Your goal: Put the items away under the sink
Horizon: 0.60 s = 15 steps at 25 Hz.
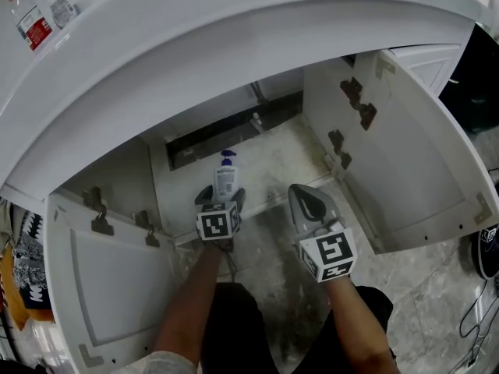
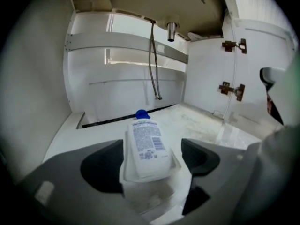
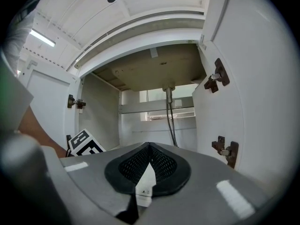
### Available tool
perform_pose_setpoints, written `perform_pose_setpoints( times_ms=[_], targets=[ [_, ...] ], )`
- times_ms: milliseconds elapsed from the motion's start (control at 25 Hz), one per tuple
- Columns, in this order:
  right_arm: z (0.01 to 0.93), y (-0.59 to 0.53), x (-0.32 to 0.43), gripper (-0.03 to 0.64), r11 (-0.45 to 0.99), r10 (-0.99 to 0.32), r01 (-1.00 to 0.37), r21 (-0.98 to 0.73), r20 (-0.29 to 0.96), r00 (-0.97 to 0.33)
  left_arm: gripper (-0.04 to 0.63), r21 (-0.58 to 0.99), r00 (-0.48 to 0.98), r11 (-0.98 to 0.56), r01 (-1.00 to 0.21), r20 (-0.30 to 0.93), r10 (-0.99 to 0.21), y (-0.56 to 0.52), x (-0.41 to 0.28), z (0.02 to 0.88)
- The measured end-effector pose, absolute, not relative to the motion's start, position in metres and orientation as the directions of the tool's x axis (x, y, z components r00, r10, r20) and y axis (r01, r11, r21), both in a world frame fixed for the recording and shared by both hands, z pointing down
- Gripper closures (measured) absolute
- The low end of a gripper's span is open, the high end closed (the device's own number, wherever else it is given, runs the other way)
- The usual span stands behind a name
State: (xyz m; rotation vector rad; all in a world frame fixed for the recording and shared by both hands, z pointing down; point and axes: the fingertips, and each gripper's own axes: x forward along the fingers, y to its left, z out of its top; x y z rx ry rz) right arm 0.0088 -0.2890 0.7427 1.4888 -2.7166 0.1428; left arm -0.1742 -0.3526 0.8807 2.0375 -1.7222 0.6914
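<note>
A white bottle (image 1: 225, 176) with a blue pump cap (image 2: 142, 114) stands at the front of the under-sink cabinet floor (image 1: 288, 158), its printed back label (image 2: 147, 142) facing my left gripper's camera. My left gripper (image 1: 220, 199) is shut on the bottle, one dark pad on each side of it, just inside the cabinet's front edge. To its right, my right gripper (image 1: 302, 195) hangs shut with nothing in it, tip pointing into the cabinet; the right gripper view shows its jaws (image 3: 149, 146) meeting.
Both cabinet doors stand open, the left door (image 1: 109, 287) and the right door (image 1: 421, 154). A hose (image 2: 153, 64) and drain pipe (image 2: 171, 31) hang at the back. A dark slot (image 1: 234, 135) runs along the rear floor. Two bottles (image 1: 31, 22) stand on the countertop.
</note>
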Motion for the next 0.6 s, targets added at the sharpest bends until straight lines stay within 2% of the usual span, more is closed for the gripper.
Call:
perform_pose_setpoints(
  times_ms=[160, 320, 440, 600],
  targets=[
    [0.730, -0.284, 0.000, 0.617, 0.558, -0.826, -0.829, -0.025, 0.078, -0.558, 0.212, -0.101, 0.069, -0.138, -0.985, 0.506, -0.860, -0.344, -0.175, 0.849],
    [0.713, -0.274, -0.001, 0.617, 0.571, -0.809, -0.819, -0.049, 0.132, -0.572, 0.263, -0.120, -0.035, -0.012, -0.993, 0.385, -0.922, -0.318, -0.182, 0.792],
    [0.688, -0.261, 0.001, 0.617, 0.580, -0.796, -0.812, -0.068, 0.166, -0.582, 0.293, -0.088, -0.048, 0.017, -0.996, 0.371, -0.927, -0.289, -0.174, 0.760],
    [0.642, -0.242, 0.005, 0.617, 0.591, -0.783, -0.804, -0.065, 0.196, -0.591, 0.310, -0.077, -0.012, -0.017, -0.997, 0.363, -0.932, -0.261, -0.154, 0.702]
  ],
)
